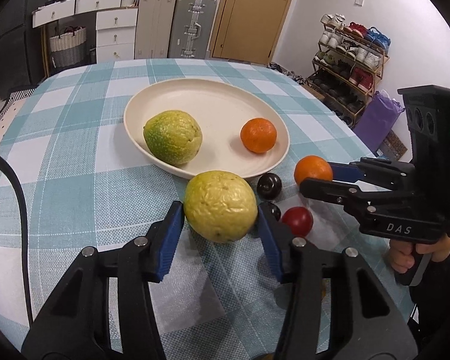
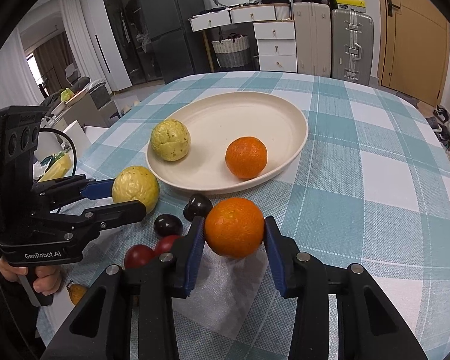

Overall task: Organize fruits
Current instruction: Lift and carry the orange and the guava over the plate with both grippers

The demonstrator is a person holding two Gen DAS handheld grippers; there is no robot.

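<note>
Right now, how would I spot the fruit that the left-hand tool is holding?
Find the cream plate on the checked tablecloth. Just in front of its near rim, the left gripper clamps a yellow guava. It is bigger and bumpier than the dark plums beside it, and paler than the oranges.

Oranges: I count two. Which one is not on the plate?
The orange pinched between the right gripper's blue pads, in front of the plate. The other orange rests inside the plate beside a yellow-green fruit.
</note>
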